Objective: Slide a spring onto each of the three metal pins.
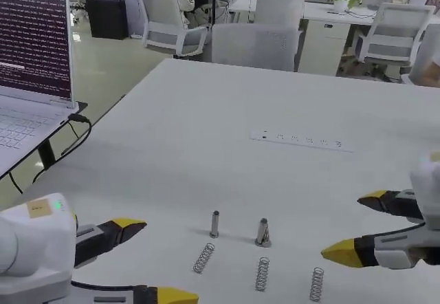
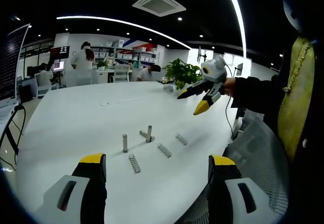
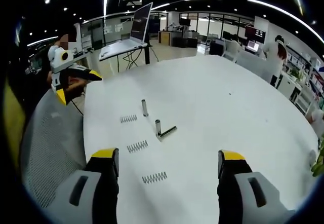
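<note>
Holds the left hand-held gripper (image 1: 148, 259) low over the near-left part of the table (image 1: 206, 111), with jaws spread wide and nothing between them. Holds the right hand-held gripper (image 1: 354, 225) at the near right, likewise spread wide and empty, with tips aimed inward toward the work.

Faces three springs lying flat in a loose row along the near part of the table: left spring (image 1: 203, 257), middle spring (image 1: 262, 274), right spring (image 1: 317, 284). Finds the row between the two grippers, slightly nearer the person than their tips in the head view. Reads each long axis as running roughly away from the person, with a small slant on the left spring, so crosswise to jaws coming in from either side. Places the left spring nearer the left hand-held gripper, the right spring near the lower tip of the right hand-held gripper, and the middle spring about even between them.

Sees two pins standing upright just behind the springs: left pin (image 1: 214, 224) and right pin (image 1: 262, 232). Makes out a third pin (image 3: 168, 131) lying on its side, touching the foot of the right pin, clearest in the right gripper view. Judges no pin loaded yet, and expects the third pin to need standing up or holding before taking a spring.

Takes the springs for small bare-metal coils, light and likely to roll, and the pins for short, smooth grey cylinders.
</note>
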The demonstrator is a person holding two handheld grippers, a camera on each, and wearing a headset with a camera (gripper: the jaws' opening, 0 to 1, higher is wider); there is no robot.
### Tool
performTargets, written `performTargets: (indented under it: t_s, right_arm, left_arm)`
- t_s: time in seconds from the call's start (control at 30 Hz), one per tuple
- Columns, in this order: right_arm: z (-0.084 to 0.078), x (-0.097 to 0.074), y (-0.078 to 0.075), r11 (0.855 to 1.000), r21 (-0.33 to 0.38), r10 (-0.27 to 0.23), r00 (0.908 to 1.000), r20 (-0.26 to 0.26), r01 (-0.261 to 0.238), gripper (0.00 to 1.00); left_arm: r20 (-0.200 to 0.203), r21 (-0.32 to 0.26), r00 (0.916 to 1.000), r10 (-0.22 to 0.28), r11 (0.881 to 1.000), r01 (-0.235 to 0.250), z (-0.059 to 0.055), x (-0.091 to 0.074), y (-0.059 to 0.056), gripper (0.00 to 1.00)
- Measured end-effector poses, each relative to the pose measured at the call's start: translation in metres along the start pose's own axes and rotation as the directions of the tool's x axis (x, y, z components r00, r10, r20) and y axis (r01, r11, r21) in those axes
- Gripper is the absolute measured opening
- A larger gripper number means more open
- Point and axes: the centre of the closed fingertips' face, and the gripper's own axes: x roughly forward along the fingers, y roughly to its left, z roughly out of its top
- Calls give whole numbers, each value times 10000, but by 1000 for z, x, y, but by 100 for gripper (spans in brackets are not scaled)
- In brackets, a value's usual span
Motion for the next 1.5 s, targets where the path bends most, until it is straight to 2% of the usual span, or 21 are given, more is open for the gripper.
performTargets:
  t_s: [0.3,0.6,0.83,1.13,1.5]
  right_arm:
    - [0,19,-14,9998,175,-108,9994,-317,114,73]
    - [-2,37,-19,9992,358,-160,9979,-629,183,68]
    - [-5,50,-31,9969,704,-295,9956,-887,358,61]
    - [-5,64,-40,9957,815,-332,9915,-1256,437,53]
    - [2,83,-41,9959,843,-202,9868,-1606,341,44]
  left_arm:
    - [23,16,10000,-41,10000,41,2,1,-2,79]
    - [-19,-8,10000,-77,10000,77,1,1,-4,78]
    - [-13,-14,10000,-75,10000,74,1,2,-3,77]
    - [-38,-45,10000,-64,10000,64,0,0,-1,77]
    - [-32,-69,9999,-132,9999,131,0,2,-3,77]
